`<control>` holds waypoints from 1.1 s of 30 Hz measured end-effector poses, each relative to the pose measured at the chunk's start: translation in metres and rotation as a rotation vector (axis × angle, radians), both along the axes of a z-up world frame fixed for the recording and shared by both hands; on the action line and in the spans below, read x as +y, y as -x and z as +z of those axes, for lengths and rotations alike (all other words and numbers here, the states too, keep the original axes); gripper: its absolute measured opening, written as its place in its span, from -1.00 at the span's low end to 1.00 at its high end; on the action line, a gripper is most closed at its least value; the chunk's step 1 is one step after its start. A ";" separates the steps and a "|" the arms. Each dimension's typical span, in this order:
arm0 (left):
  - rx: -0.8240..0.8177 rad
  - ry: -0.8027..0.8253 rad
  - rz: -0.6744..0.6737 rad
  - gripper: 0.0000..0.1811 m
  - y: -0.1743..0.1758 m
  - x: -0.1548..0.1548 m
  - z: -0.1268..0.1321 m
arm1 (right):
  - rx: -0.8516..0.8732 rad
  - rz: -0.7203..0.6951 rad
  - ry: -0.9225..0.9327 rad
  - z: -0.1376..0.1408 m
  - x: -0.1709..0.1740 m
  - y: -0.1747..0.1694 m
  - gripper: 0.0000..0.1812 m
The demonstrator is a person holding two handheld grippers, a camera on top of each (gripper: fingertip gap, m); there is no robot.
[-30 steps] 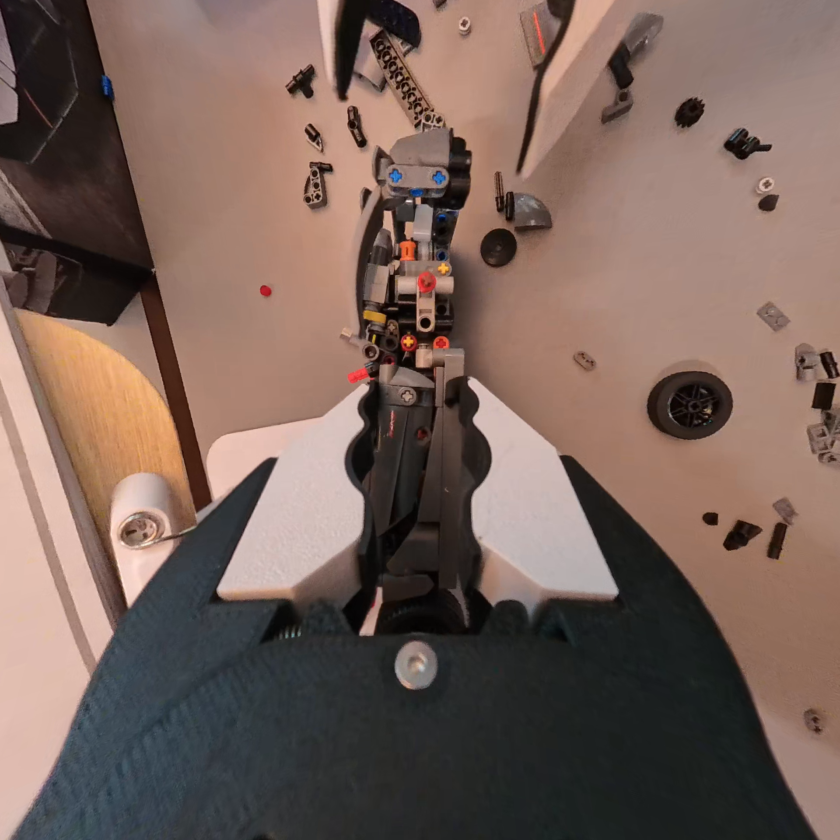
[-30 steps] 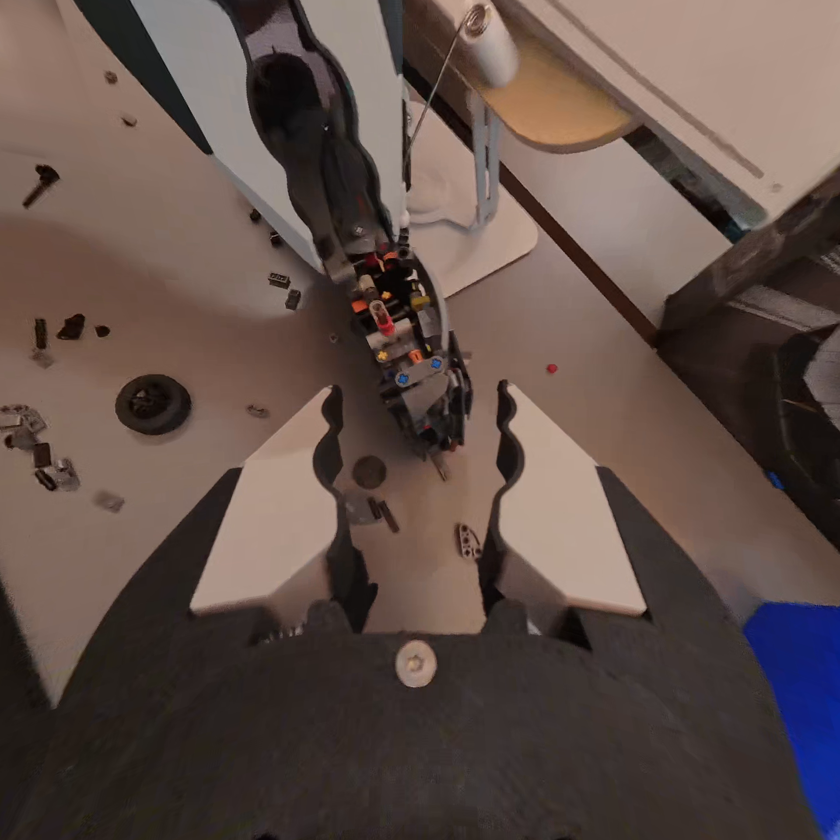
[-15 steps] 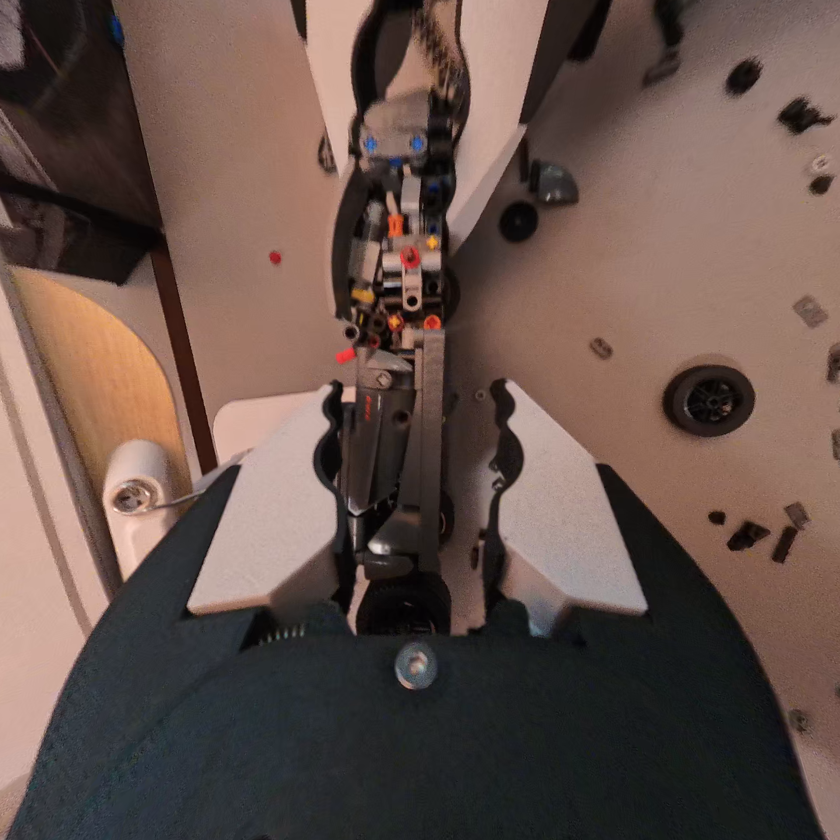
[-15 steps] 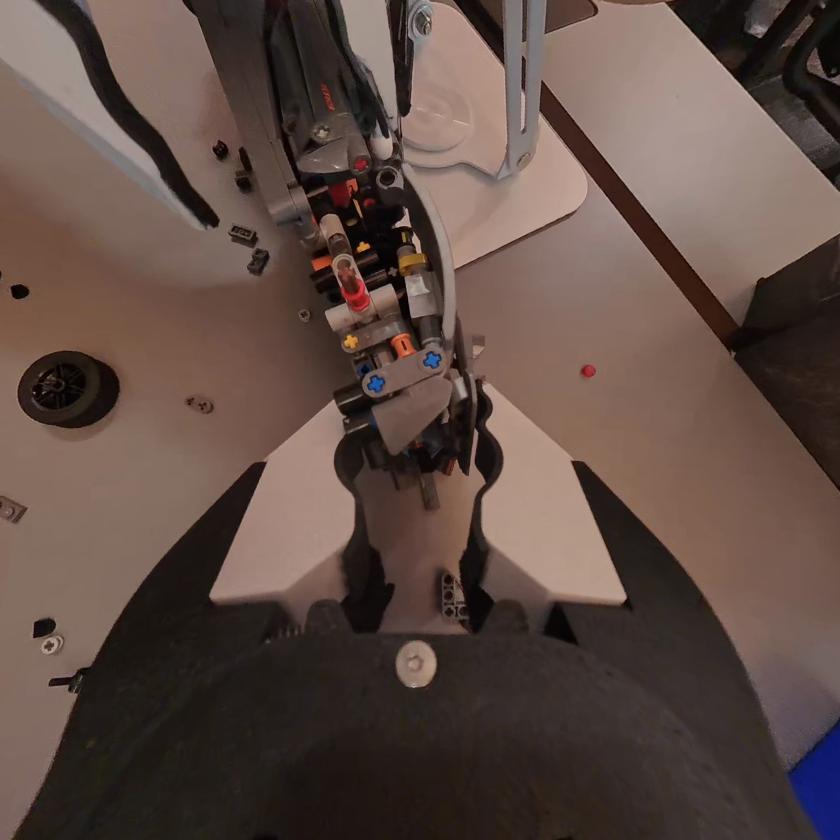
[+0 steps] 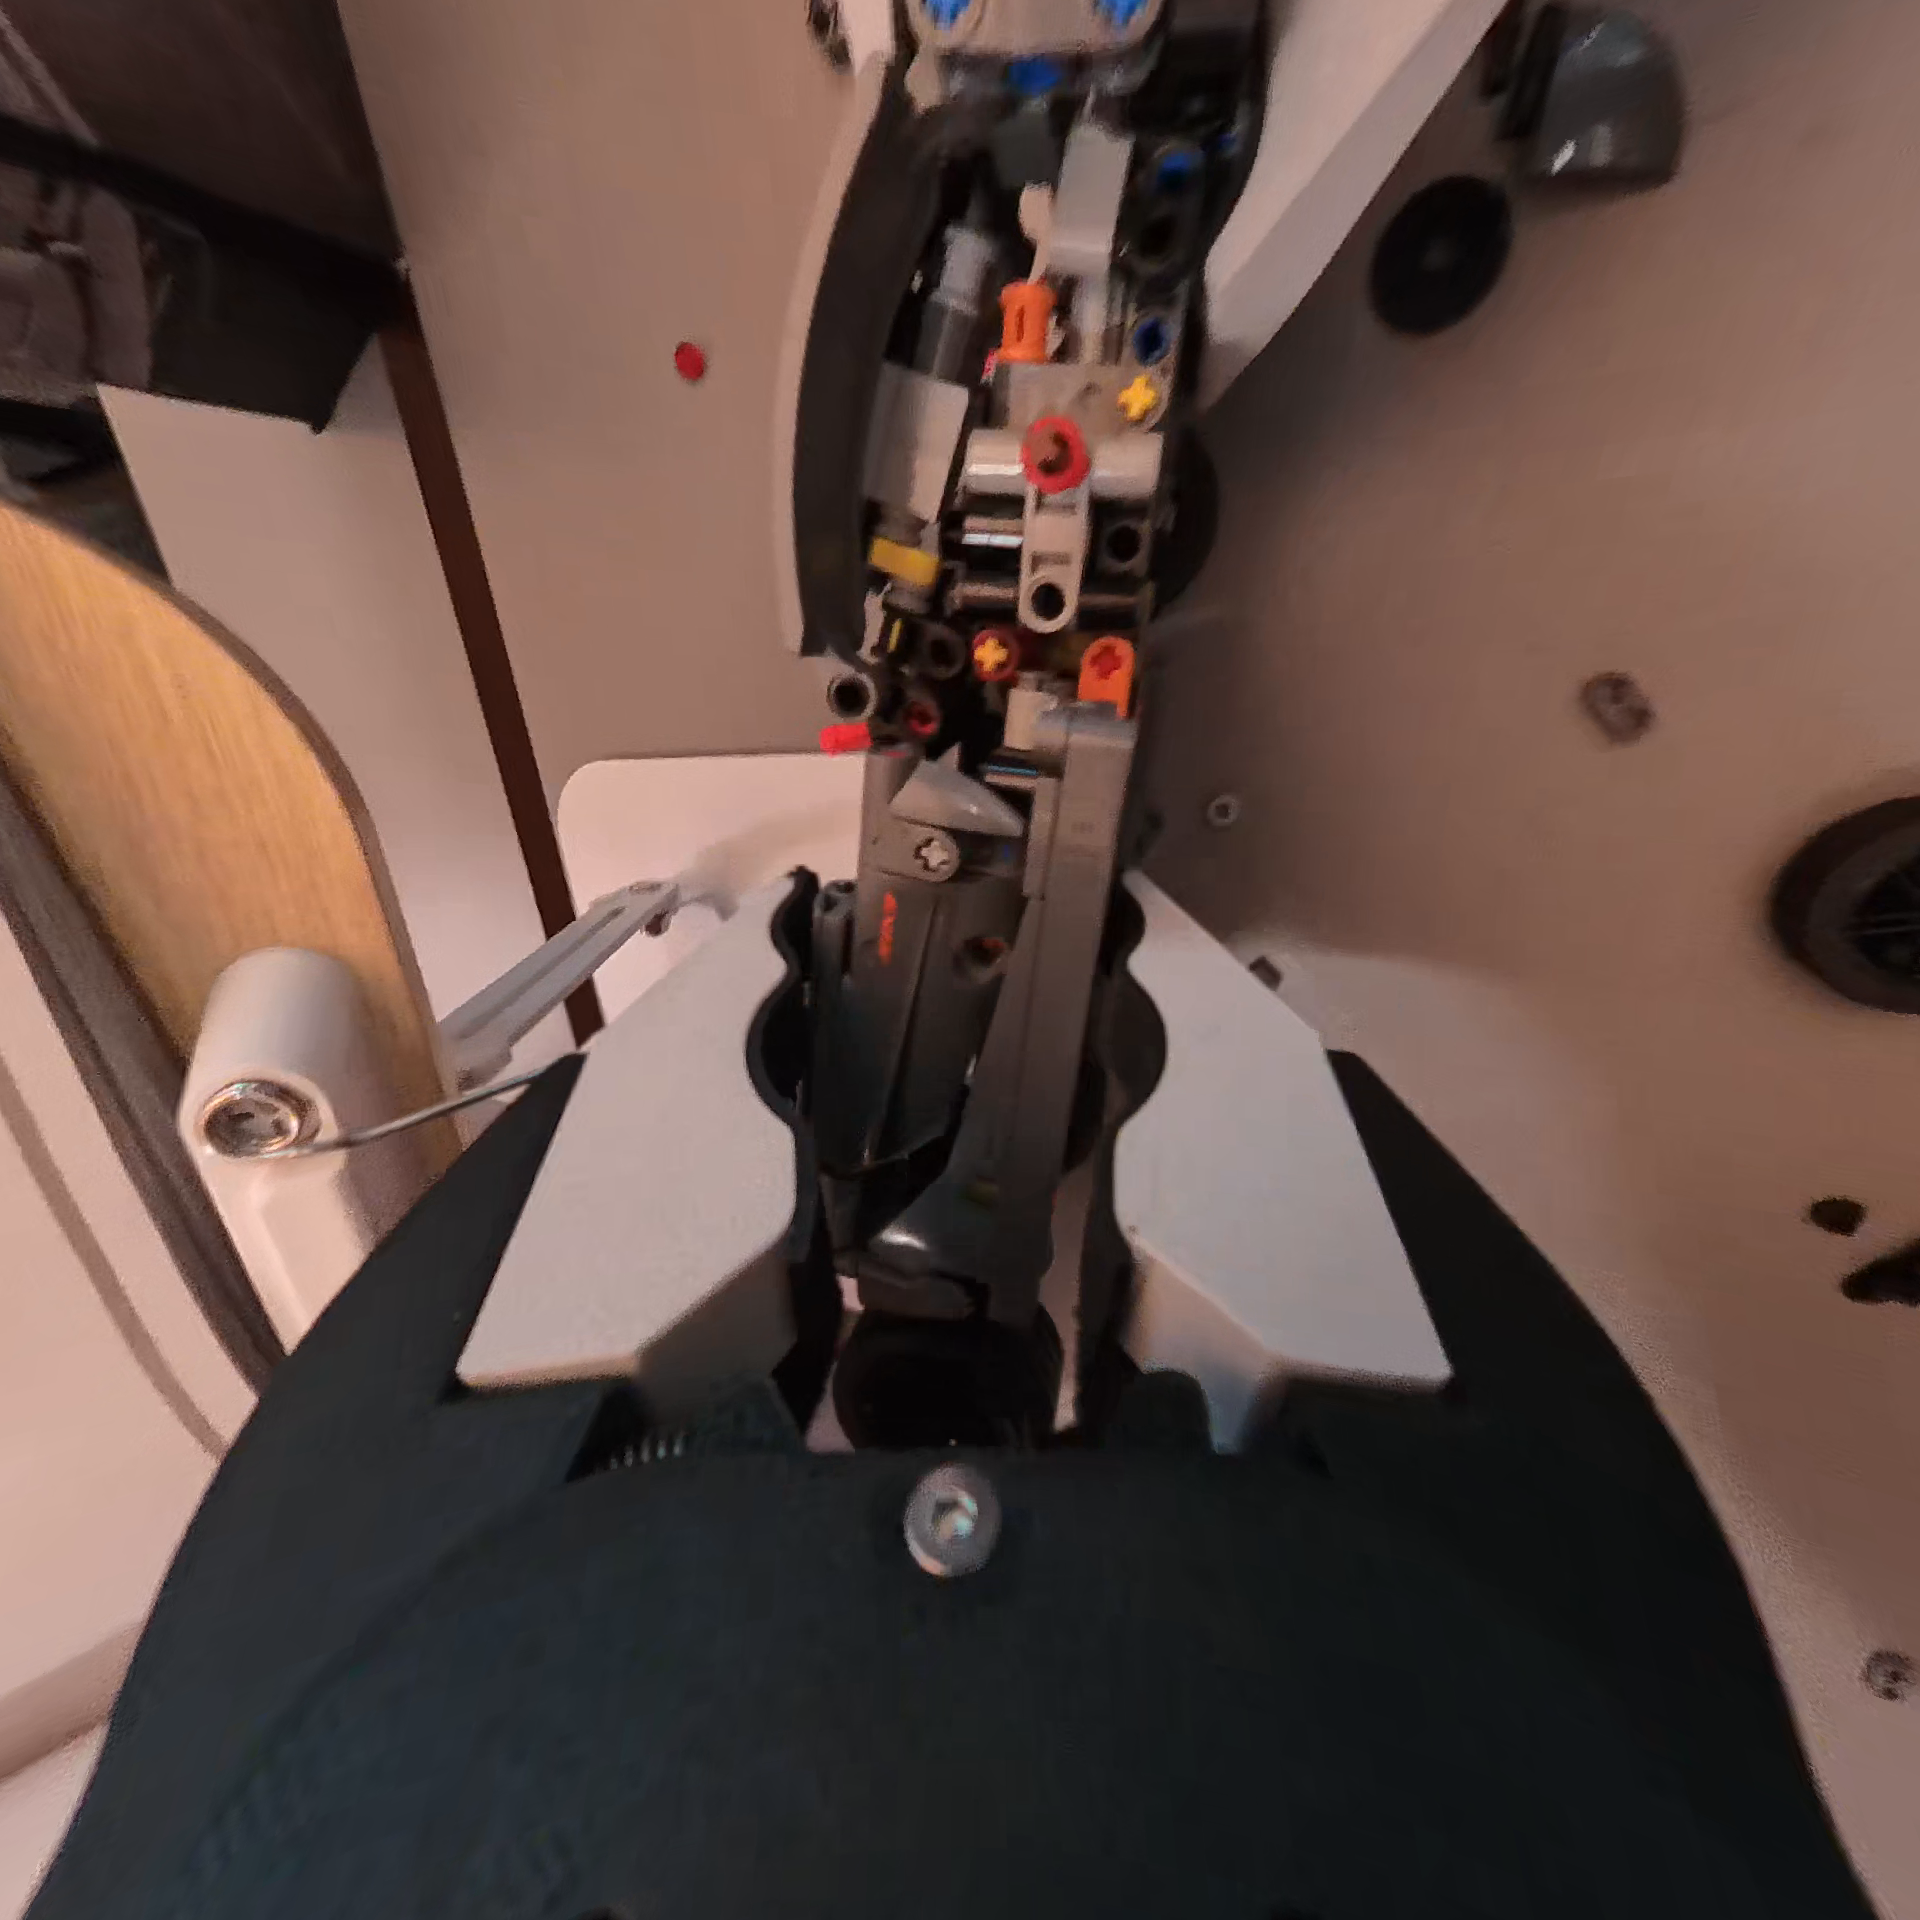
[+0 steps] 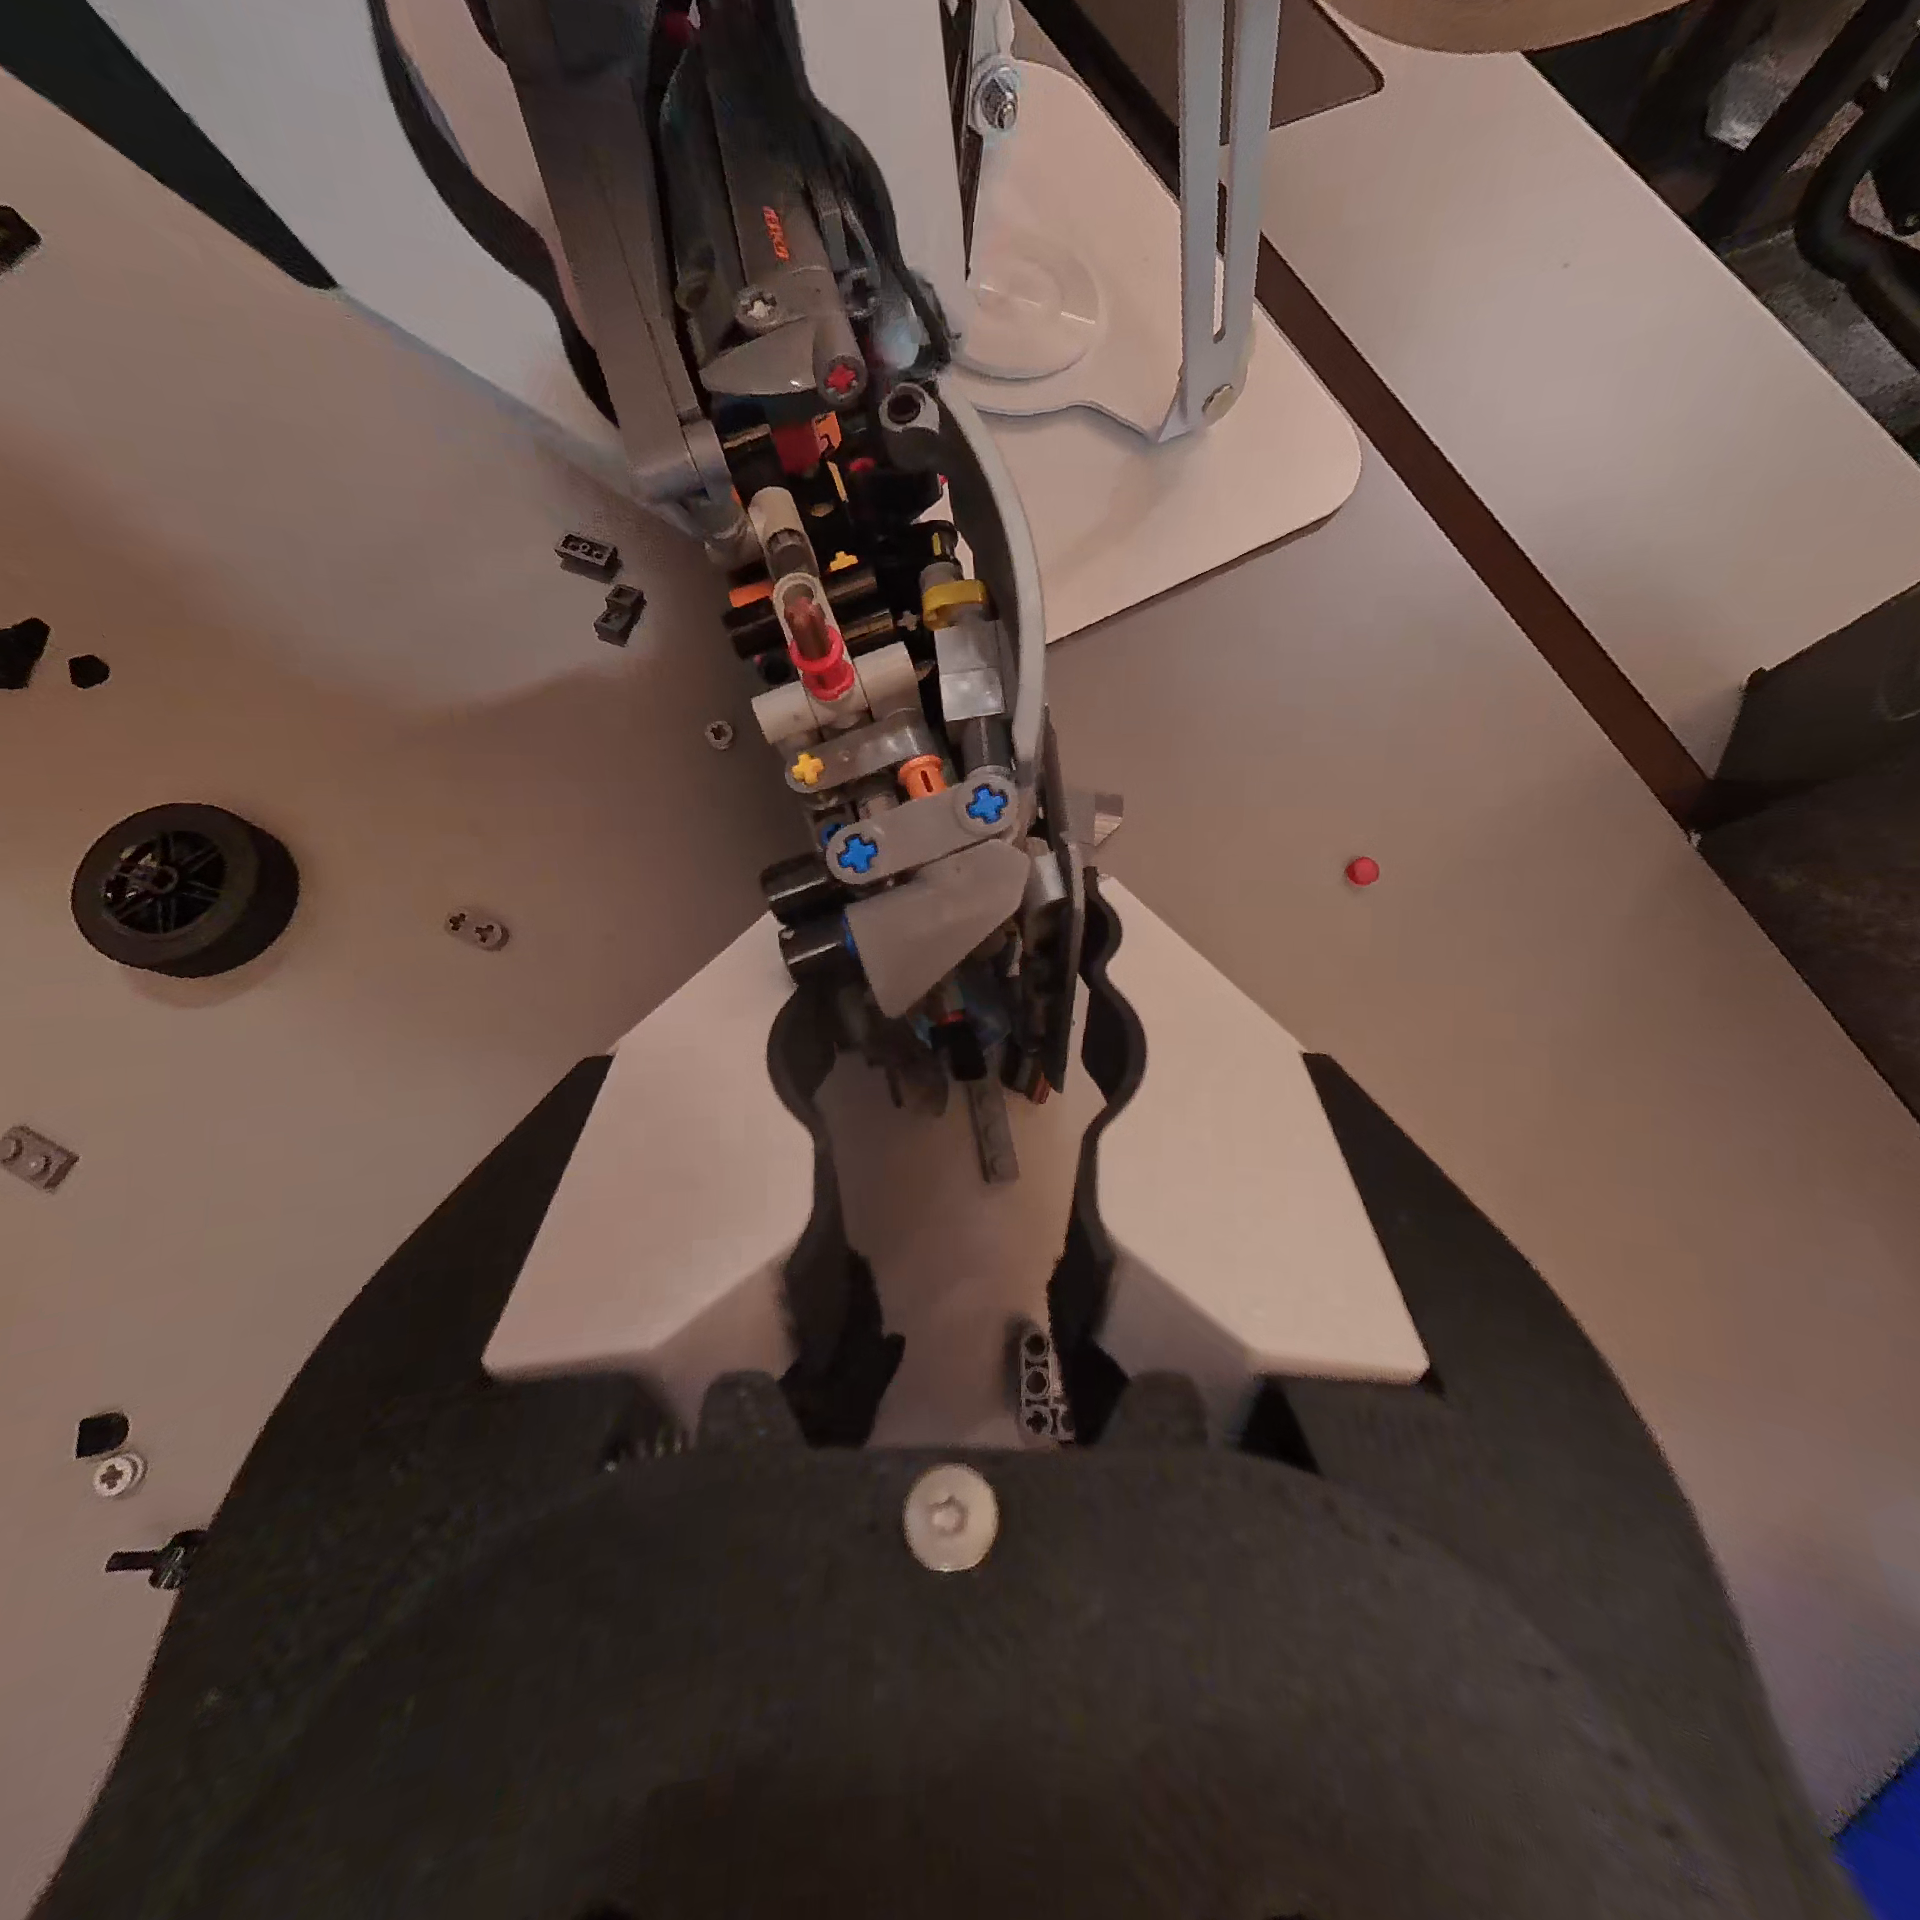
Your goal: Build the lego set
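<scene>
A long, partly built lego model (image 5: 1039, 520) of grey and black beams with red, orange, yellow and blue pins stretches between my two grippers. My left gripper (image 5: 961, 935) is shut on its dark rear end, with a black wheel (image 5: 945, 1371) deep between the fingers. My right gripper (image 6: 935, 956) is shut on the front end of the model (image 6: 883, 727), just behind the grey link with two blue pins. The left gripper's white fingers (image 6: 312, 208) show at the top of the right wrist view. The right gripper's fingers (image 5: 1330, 156) show at the top of the left wrist view.
A loose black wheel (image 6: 185, 888) lies on the beige table to the left, with several small grey and black parts around it. A red stud (image 6: 1361, 871) lies to the right. A white stand base (image 6: 1195, 499) sits behind the model. A small grey beam (image 6: 1039, 1387) lies between my right fingers. Tip to tip, the grippers are about 9 cm apart. My right tips are roughly 12 cm from the red stud (image 6: 1361, 871).
My right gripper moved forward and closed on the model's front end. My left gripper opened half a second ago and has closed on the rear end again, farther along the model.
</scene>
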State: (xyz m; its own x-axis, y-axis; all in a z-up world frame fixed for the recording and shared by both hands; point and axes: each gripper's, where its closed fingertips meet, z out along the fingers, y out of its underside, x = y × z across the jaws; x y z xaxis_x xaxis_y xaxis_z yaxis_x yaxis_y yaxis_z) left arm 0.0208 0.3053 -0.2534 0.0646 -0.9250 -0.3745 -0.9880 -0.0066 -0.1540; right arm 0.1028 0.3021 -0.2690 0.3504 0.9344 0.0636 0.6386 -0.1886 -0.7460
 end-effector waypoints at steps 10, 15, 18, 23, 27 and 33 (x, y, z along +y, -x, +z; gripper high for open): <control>0.039 0.063 0.025 -0.48 0.004 -0.002 -0.003 | 0.026 -0.004 0.014 0.002 -0.001 0.002 -0.55; 0.007 0.102 0.037 -0.48 0.007 -0.010 0.002 | 0.040 0.001 0.019 0.013 -0.007 0.005 -0.56; 0.002 0.117 0.043 -0.49 0.009 -0.017 0.008 | 0.047 0.019 0.025 0.019 -0.012 0.007 -0.56; 0.042 0.125 0.072 -0.49 0.018 -0.032 0.014 | 0.057 0.056 0.048 0.022 -0.025 0.016 -0.57; 0.044 0.151 0.105 -0.49 0.027 -0.050 0.022 | 0.074 0.100 0.067 0.030 -0.040 0.026 -0.57; 0.057 0.162 0.173 -0.49 0.051 -0.087 0.028 | 0.071 0.203 0.083 0.035 -0.069 0.050 -0.56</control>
